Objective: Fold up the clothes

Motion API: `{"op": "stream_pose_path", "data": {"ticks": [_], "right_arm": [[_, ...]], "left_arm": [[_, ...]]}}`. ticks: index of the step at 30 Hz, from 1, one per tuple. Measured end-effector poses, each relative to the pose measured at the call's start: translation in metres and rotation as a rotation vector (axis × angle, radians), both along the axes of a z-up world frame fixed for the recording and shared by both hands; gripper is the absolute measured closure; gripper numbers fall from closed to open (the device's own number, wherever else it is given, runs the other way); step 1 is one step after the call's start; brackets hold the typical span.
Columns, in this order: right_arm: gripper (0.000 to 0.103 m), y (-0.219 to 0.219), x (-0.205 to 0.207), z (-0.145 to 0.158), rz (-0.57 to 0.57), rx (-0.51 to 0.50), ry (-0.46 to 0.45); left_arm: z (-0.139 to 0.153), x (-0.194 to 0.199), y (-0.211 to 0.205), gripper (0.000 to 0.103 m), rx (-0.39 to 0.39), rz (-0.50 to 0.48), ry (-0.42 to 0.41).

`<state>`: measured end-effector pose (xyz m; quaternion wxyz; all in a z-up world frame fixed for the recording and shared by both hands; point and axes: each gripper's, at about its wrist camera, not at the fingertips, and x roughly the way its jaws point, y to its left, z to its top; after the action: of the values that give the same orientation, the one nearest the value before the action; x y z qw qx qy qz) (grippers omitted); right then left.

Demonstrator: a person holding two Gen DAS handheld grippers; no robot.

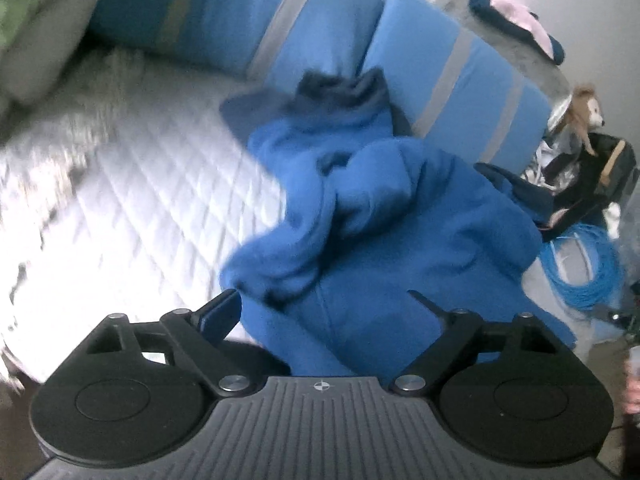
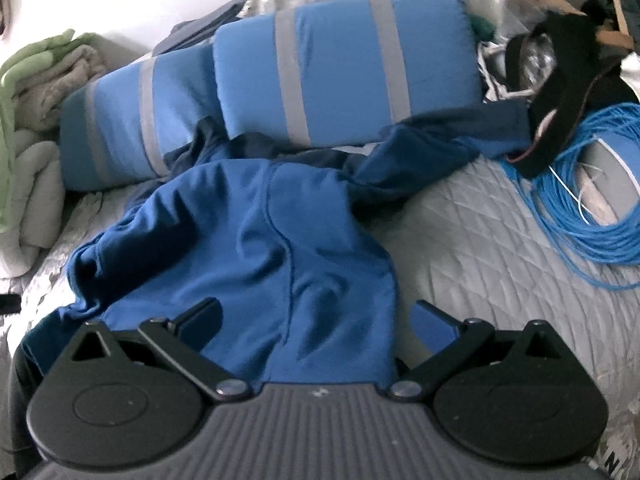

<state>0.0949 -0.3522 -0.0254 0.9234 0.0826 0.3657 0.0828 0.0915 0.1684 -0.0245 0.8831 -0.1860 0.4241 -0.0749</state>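
Observation:
A blue fleece garment (image 1: 400,240) lies crumpled on the white quilted bed (image 1: 120,208), with a darker collar or hood part at its far end. My left gripper (image 1: 320,304) is open just over its near bunched edge, and cloth shows between the spread fingers. In the right wrist view the same garment (image 2: 248,232) lies flatter, one dark sleeve stretching right under a pillow. My right gripper (image 2: 316,316) is open as well, with the garment's near hem lying between its fingers. Neither gripper pinches the cloth.
Two blue pillows with grey stripes (image 2: 344,64) lie behind the garment. A coil of blue cable (image 2: 580,208) and a black bag (image 2: 560,92) sit at the right, with a stuffed toy (image 1: 584,112) beyond. Folded green and beige blankets (image 2: 28,120) are piled at the left.

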Motion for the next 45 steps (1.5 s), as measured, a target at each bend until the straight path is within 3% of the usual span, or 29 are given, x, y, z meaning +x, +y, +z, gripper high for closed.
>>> {"op": "stream_pose_path", "data": {"ticks": [4, 9, 14, 23, 27, 29, 31, 32, 33, 34, 37, 45], "right_arm": [[0.0, 0.0, -0.002, 0.0, 0.001, 0.003, -0.001], [0.0, 0.002, 0.0, -0.002, 0.003, -0.017, 0.002], [0.0, -0.015, 0.013, -0.013, -0.069, 0.014, 0.033], [0.006, -0.063, 0.03, -0.051, -0.141, 0.35, 0.161], [0.028, -0.076, 0.031, -0.081, -0.177, 0.515, 0.252], [0.036, -0.077, 0.029, -0.086, -0.193, 0.541, 0.257], [0.06, -0.072, 0.024, -0.081, -0.168, 0.526, 0.234], [0.065, -0.068, 0.023, -0.078, -0.135, 0.524, 0.225], [0.081, -0.063, 0.021, -0.074, -0.105, 0.512, 0.212], [0.086, -0.057, 0.019, -0.071, -0.078, 0.497, 0.201], [0.091, -0.05, 0.015, -0.059, -0.064, 0.455, 0.162], [0.093, -0.083, 0.023, -0.026, -0.175, 0.42, 0.064]], "left_arm": [[-0.011, 0.003, 0.004, 0.019, -0.037, 0.026, 0.048], [-0.018, 0.001, 0.002, 0.033, -0.058, 0.016, 0.077], [-0.019, -0.004, -0.002, 0.033, -0.054, 0.003, 0.067], [-0.017, -0.011, -0.001, 0.033, -0.076, 0.012, 0.03], [-0.016, -0.014, 0.0, 0.033, -0.083, 0.018, 0.013], [-0.015, -0.015, 0.002, 0.033, -0.085, 0.027, 0.007], [-0.014, -0.017, 0.003, 0.033, -0.093, 0.038, -0.008], [-0.014, -0.019, 0.005, 0.033, -0.103, 0.043, -0.021], [-0.013, -0.019, 0.006, 0.033, -0.113, 0.048, -0.029], [-0.013, -0.019, 0.007, 0.033, -0.123, 0.052, -0.036], [-0.013, -0.018, 0.01, 0.033, -0.141, 0.081, -0.037], [-0.015, -0.025, 0.02, 0.033, -0.158, 0.131, -0.024]]}}
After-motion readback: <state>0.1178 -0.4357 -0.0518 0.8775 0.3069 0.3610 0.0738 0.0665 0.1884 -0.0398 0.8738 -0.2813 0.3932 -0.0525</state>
